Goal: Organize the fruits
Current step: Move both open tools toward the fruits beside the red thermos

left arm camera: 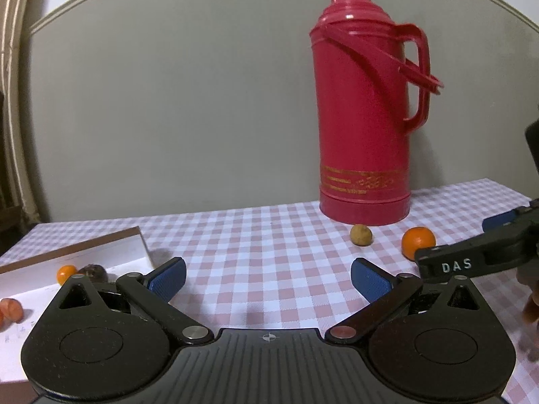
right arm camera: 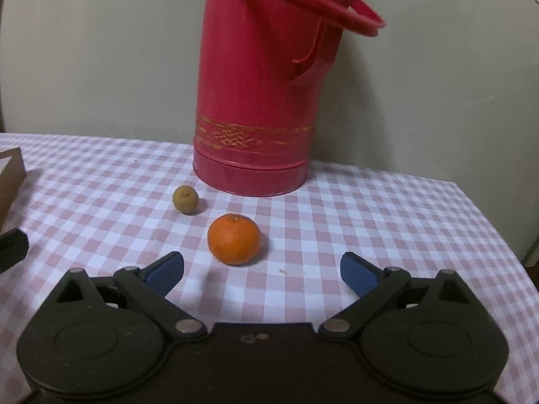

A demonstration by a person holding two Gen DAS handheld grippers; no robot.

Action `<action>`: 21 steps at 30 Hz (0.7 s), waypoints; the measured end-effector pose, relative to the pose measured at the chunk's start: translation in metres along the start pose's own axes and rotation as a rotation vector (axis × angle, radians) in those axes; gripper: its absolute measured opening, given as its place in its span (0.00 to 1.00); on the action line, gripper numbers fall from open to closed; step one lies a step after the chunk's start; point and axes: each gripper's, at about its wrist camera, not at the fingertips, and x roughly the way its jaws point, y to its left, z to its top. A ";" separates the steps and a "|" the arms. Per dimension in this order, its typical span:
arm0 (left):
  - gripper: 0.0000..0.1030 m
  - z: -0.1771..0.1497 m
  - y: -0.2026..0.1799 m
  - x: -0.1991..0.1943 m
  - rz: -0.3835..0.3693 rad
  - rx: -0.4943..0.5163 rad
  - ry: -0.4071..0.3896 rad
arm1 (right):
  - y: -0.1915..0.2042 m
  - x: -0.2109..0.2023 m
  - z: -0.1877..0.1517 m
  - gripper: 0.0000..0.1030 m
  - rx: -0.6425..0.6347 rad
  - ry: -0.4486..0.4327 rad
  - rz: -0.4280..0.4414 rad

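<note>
My right tool (right arm camera: pixel 262 274) hangs with its blue-padded fingers spread wide, empty, just short of the round orange mandarin (right arm camera: pixel 233 239) on the pink-and-white checked desk (right arm camera: pixel 387 222). A small tan-brown round fruit (right arm camera: pixel 185 199) sits beside it, near the tall red plastic thermos flask (right arm camera: pixel 254 101). My left tool (left arm camera: pixel 268 281) is also wide, empty, by the shallow white cardboard box (left arm camera: pixel 111 252) holding a small orange fruit (left arm camera: pixel 66 274).

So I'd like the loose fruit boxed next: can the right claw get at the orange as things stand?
Probably yes. The right claw is open, and the orange sits just ahead of it on the cloth, nothing between; the flask stands behind.
</note>
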 end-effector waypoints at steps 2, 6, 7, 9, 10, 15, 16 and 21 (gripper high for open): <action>1.00 0.004 -0.004 0.008 -0.004 -0.001 0.013 | -0.001 0.008 0.003 0.90 -0.004 0.012 0.008; 1.00 0.011 -0.014 0.023 -0.005 0.011 0.029 | -0.004 0.024 0.006 0.83 -0.008 0.039 0.025; 1.00 0.012 -0.017 0.027 -0.004 0.013 0.036 | -0.005 0.027 0.006 0.80 -0.012 0.046 0.031; 1.00 0.014 -0.022 0.036 -0.003 0.017 0.048 | -0.006 0.035 0.006 0.75 -0.017 0.063 0.039; 1.00 0.015 -0.024 0.040 -0.006 0.018 0.058 | -0.008 0.038 0.005 0.75 -0.012 0.065 0.052; 1.00 0.018 -0.040 0.056 -0.020 0.028 0.081 | -0.026 0.048 0.006 0.74 0.020 0.066 0.047; 1.00 0.019 -0.044 0.059 -0.027 0.031 0.083 | -0.031 0.049 0.006 0.74 0.033 0.068 0.046; 1.00 0.028 -0.068 0.078 -0.069 0.062 0.096 | -0.054 0.053 0.005 0.74 0.066 0.070 0.030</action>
